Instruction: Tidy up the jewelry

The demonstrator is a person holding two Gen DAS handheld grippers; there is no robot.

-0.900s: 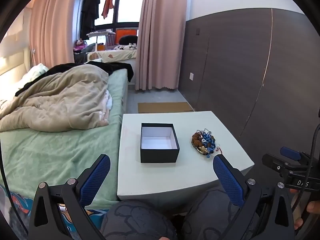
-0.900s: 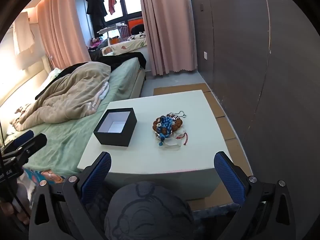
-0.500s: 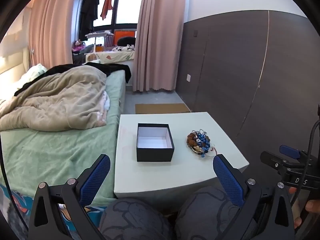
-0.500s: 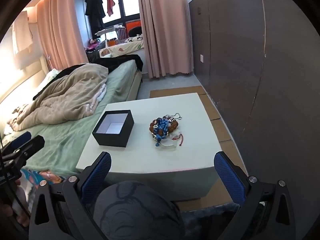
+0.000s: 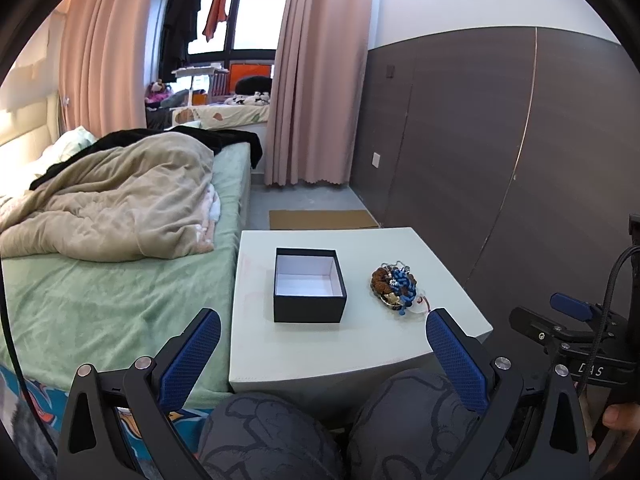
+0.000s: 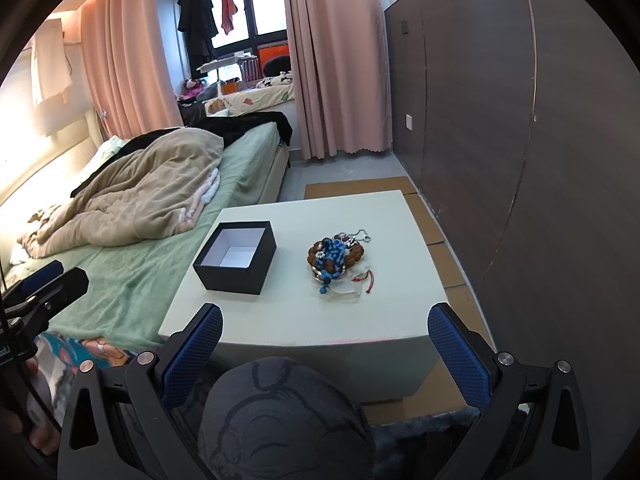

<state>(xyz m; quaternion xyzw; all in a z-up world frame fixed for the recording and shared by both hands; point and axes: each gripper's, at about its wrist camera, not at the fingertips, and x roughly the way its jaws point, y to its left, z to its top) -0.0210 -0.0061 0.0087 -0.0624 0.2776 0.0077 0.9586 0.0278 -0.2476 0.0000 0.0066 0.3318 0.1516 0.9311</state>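
An open black box with a white inside (image 5: 309, 284) (image 6: 237, 255) stands empty on a low white table (image 5: 320, 344) (image 6: 392, 216). To its right lies a tangled pile of jewelry (image 5: 396, 285) (image 6: 335, 255): brown beads, blue cord, silver chain, a red string. My left gripper (image 5: 322, 354) is open and empty, held back from the table's near edge. My right gripper (image 6: 325, 350) is open and empty, also short of the near edge. Each gripper shows at the side of the other's view.
A bed with a green sheet and beige duvet (image 5: 108, 204) runs along the table's left side. A dark panelled wall (image 5: 500, 152) is to the right. The person's knees (image 5: 332, 436) are below the grippers. Cardboard (image 6: 444, 256) lies on the floor by the table.
Both grippers have drawn back and lifted slightly, so the table looks a little farther away. Box and jewelry have not moved. Both grippers stay open.
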